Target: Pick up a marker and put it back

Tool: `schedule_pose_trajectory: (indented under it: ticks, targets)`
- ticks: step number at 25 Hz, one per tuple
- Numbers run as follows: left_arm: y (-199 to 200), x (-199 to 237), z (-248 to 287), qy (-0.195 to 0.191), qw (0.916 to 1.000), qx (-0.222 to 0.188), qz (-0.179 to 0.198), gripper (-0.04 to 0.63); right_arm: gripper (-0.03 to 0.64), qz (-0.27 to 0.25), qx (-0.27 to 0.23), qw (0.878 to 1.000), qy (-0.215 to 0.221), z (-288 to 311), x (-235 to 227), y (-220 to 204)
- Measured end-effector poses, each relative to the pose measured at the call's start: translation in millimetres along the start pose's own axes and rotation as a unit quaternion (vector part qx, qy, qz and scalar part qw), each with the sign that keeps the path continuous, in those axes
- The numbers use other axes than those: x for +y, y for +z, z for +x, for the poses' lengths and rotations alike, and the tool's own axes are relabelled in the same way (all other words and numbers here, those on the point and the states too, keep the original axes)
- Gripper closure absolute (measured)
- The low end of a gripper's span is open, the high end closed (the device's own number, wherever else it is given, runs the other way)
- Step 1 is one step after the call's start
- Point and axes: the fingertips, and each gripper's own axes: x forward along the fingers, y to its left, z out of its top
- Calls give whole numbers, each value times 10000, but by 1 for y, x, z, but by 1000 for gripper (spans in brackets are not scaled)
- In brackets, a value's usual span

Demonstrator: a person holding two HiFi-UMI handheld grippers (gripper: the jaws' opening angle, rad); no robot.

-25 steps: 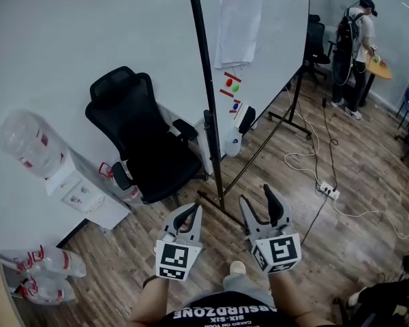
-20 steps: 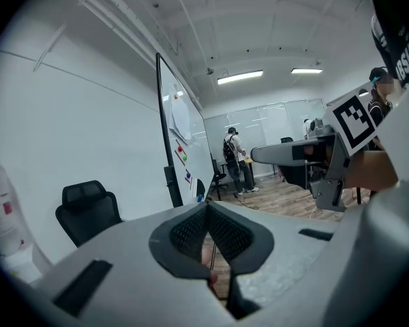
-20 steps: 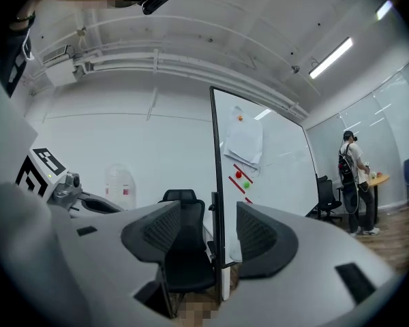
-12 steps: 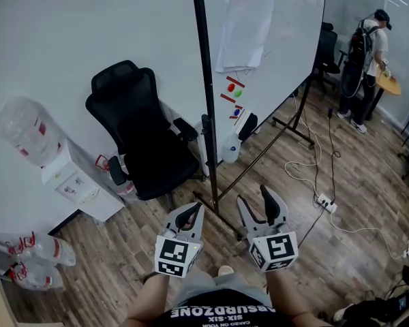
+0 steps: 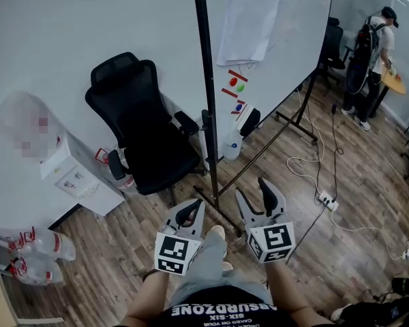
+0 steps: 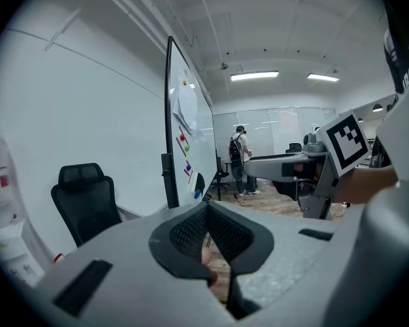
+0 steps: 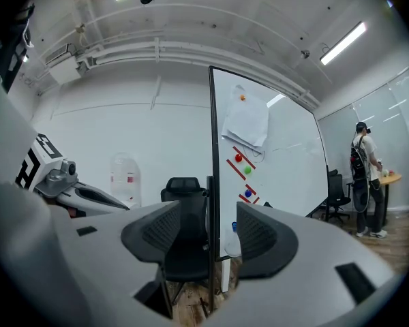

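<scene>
Left gripper (image 5: 188, 214) pressed together, right gripper (image 5: 251, 197) spread, both short of the whiteboard (image 5: 286, 46); best to step closer before reaching.

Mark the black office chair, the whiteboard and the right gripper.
black office chair (image 5: 124, 98): head view, on its backrest.
whiteboard (image 5: 296, 39): head view, on the bare board surface.
right gripper (image 5: 252, 190): head view, midway between its open fingertips.
</scene>
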Motion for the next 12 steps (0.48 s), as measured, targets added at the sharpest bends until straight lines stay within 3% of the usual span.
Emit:
schedule_pose_trajectory:
  ticks: [12]
  targets:
    - [11,17,46,-160,9999,-4,-7,589,385,-140,279,9995,85,55,-24,-11]
